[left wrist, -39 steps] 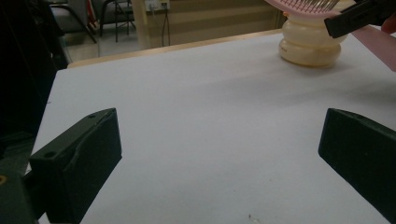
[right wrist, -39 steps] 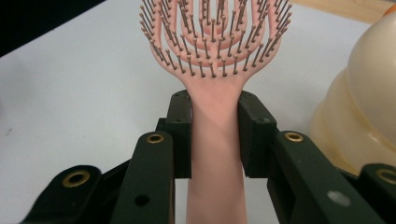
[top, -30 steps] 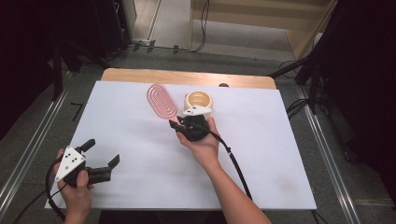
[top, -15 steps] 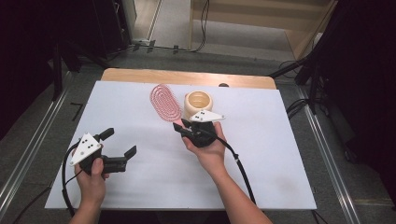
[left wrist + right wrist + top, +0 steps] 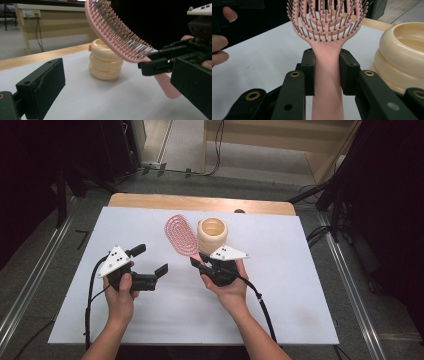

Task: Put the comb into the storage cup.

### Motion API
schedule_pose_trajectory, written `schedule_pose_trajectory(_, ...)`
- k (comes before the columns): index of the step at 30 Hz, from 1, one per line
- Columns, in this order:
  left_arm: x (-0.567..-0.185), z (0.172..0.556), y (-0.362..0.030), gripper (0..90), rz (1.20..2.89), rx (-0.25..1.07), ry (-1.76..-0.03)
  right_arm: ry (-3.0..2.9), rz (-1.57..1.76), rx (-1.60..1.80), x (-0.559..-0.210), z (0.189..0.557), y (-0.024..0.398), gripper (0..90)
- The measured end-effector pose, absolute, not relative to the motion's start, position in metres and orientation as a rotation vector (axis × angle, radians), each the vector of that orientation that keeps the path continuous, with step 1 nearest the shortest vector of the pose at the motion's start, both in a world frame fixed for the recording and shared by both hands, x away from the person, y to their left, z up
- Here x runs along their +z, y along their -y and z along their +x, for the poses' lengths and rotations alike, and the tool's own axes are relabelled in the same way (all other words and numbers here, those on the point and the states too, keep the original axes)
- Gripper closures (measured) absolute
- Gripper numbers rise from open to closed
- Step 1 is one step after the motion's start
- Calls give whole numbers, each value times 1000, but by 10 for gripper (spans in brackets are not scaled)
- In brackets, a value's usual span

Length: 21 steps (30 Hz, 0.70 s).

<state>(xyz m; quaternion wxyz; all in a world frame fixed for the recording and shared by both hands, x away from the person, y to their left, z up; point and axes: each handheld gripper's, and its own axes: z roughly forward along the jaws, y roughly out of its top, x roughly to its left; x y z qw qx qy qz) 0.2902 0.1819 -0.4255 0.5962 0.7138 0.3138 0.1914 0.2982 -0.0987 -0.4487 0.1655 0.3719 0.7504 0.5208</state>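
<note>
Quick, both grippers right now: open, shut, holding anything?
Left gripper: open, holding nothing.
Right gripper: shut on the pink hairbrush, fingers clamped on its handle.

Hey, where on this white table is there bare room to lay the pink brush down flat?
Bare stretches of the white table: right of the cream ringed container, and the near strip by the forearms. Crowded: the middle, where the right tongs grip the pink brush beside the container, with the open left tongs alongside.
</note>
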Motion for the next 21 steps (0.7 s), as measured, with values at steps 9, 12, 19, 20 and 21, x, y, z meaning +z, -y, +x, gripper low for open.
schedule_pose_trajectory(9,-420,300,-160,56,1639,374,-715,-2114,1038,1497,-456,288,110,679)
schedule_pose_trajectory(12,-419,301,-153,63,1635,352,-688,-2117,1030,1500,-459,284,113,679)
schedule_pose_trajectory(19,-418,306,-139,136,1641,263,-685,-2100,1023,1518,-465,276,117,679)
schedule_pose_trajectory(20,-418,306,-138,136,1643,252,-685,-2099,1018,1519,-465,275,118,679)
schedule_pose_trajectory(21,-418,307,-136,138,1642,246,-691,-2097,1022,1525,-465,275,118,679)
